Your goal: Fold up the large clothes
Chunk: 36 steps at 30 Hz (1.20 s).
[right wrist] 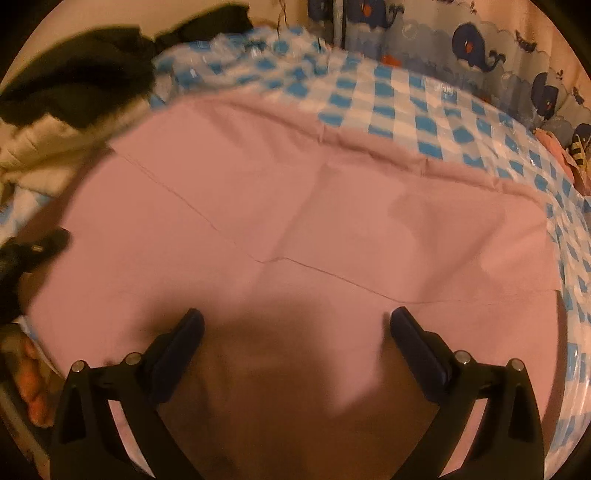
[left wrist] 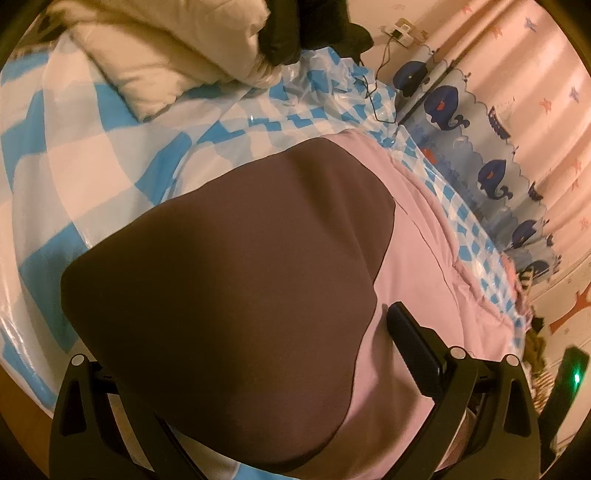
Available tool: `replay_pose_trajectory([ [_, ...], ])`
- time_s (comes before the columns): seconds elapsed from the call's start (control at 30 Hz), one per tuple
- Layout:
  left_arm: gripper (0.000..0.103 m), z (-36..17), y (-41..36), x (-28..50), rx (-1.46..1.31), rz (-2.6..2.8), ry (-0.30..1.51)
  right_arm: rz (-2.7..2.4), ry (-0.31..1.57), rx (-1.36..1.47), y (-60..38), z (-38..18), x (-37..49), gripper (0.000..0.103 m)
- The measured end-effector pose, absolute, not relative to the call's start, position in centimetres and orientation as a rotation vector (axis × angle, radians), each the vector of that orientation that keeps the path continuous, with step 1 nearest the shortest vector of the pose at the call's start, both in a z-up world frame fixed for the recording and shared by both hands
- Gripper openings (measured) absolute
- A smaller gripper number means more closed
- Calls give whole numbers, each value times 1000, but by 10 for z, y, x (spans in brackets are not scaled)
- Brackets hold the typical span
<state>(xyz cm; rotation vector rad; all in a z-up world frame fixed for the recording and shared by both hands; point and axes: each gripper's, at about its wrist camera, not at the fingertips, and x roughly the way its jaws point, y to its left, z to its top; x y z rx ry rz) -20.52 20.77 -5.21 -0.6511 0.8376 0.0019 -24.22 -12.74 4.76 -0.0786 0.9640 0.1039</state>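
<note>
Close under my right gripper (right wrist: 295,325), jaws spread wide, pink cloth (right wrist: 295,206) lies flat on the checked sheet (right wrist: 424,110), nothing between the fingers. On my left gripper (left wrist: 236,332) I see only the right finger (left wrist: 413,347); a brown fold (left wrist: 221,277) of the garment covers the other, so I cannot tell its grip. Farther off sit a cream pillow (left wrist: 166,48) and whale curtain (left wrist: 498,122).

No legible text, label, brand or number appears in either view. The whale-print curtain (left wrist: 491,155) bears pictures only. The wall device (left wrist: 402,31) beside it is too small to read.
</note>
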Motion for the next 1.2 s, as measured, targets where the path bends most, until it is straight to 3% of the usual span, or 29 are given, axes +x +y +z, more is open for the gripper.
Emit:
replay_pose_trajectory([
  [0.2,95,-67,226,-203,-801,-80,857,164,1000,-20,-139,45,-265,97],
  [0.5,95,-86,244,-195,-968,-139,878,-119,845,436,-310,101,-353,97],
  [0.83,95,-79,249,-188,-1033,-70,931,67,798,1187,-409,23,-409,97],
  [1.03,95,-76,243,-183,-1004,-54,971,115,801,1203,-409,10,-394,97],
  [1.2,95,-76,242,-182,-1004,-24,991,178,745,1155,-406,30,-392,91],
])
